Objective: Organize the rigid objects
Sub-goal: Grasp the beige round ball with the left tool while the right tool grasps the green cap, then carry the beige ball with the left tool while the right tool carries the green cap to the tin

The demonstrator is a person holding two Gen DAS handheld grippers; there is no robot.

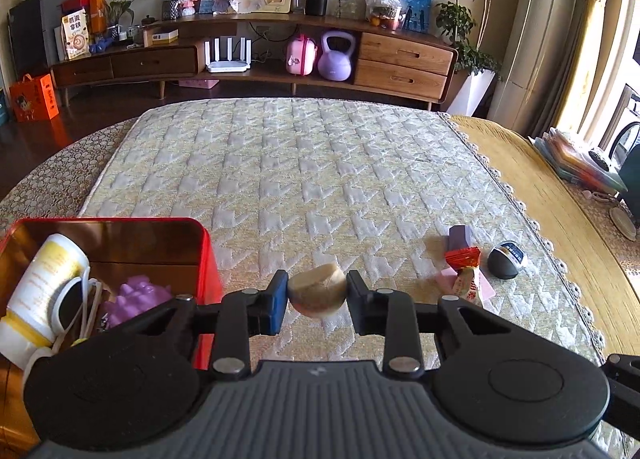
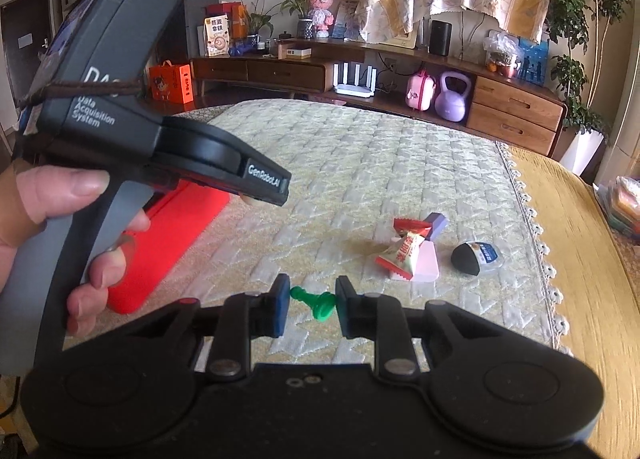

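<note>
My left gripper (image 1: 317, 295) is shut on a round beige stone-like piece (image 1: 317, 293), held above the quilted mat just right of the red tin box (image 1: 206, 255). The box holds a yellow-white tube (image 1: 44, 283), a purple toy (image 1: 138, 297) and a white-rimmed round object (image 1: 72, 303). My right gripper (image 2: 313, 301) is shut on a green chess-like piece (image 2: 316, 301), lying sideways between the pads. On the mat lie a red-white candy wrapper (image 2: 402, 253), a pink block (image 2: 426, 265), a purple block (image 2: 436, 225) and a dark egg-shaped capsule (image 2: 474, 257).
The other handheld gripper body (image 2: 120, 107) fills the left of the right wrist view, above the red box (image 2: 168, 243). A yellow cloth (image 1: 560, 195) borders the mat on the right, with stacked items (image 1: 580, 163) on it. A wooden TV cabinet (image 1: 280, 55) stands behind.
</note>
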